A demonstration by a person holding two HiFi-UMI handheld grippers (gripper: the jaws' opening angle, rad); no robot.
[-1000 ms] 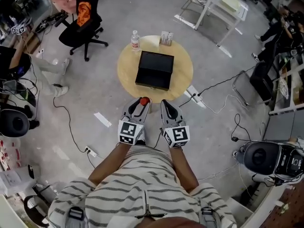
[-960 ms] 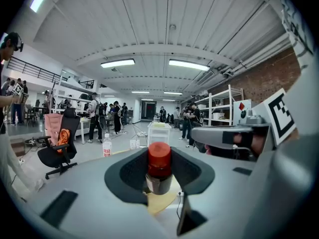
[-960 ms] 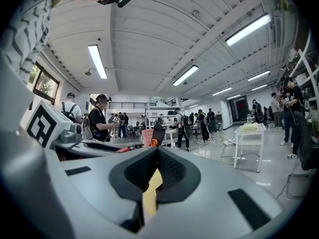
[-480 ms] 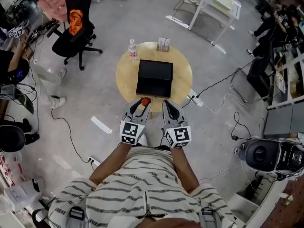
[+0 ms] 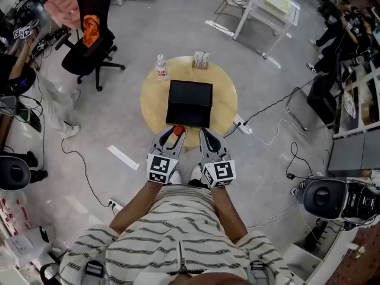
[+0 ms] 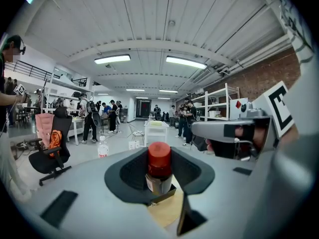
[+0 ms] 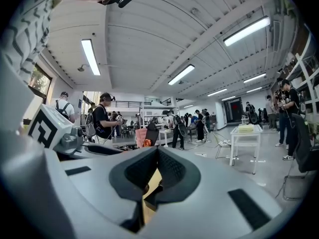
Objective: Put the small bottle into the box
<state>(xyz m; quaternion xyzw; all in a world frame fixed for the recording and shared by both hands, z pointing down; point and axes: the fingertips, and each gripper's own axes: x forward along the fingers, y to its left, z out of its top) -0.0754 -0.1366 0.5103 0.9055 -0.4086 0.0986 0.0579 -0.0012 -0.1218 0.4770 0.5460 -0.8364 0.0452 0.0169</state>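
Two jaws of the left gripper (image 6: 159, 179) press in on one small red-capped bottle (image 6: 159, 169). They pinch its pale, labelled body from both sides, so the cap stands upright above the black pads (image 6: 128, 171).

In the head view this gripper (image 5: 172, 134) holds the bottle (image 5: 177, 130) over the 6 o'clock rim of one round wooden table (image 5: 153, 103). The bottle is just short of the near wall of one black rectangular box (image 5: 190, 103) and is outside it. Whether it touches that wall cannot be told.

The right gripper (image 7: 156, 158) is closed on nothing. Its two pads meet at the tips, and only a thin sliver of tabletop shows lower down between them. From above it (image 5: 208, 136) sits just beside the left one, at its 3 o'clock, and is also at the table's 6 o'clock edge. There are two marker cubes, one on each gripper (image 5: 159, 167) (image 5: 218, 172).

The box fills the table's centre. One clear plastic water bottle (image 5: 160, 67) stands at the 11 o'clock rim. One small white carton (image 5: 201, 60) stands at 12 o'clock. Both are apart from the box.

On the grey floor (image 5: 119, 117), one black office chair (image 5: 89, 31) with an orange patch stands at the table's 10 o'clock. One white metal table (image 5: 267, 5) stands at its 1 o'clock. One person in a striped shirt (image 5: 178, 236) holds both grippers from 6 o'clock.
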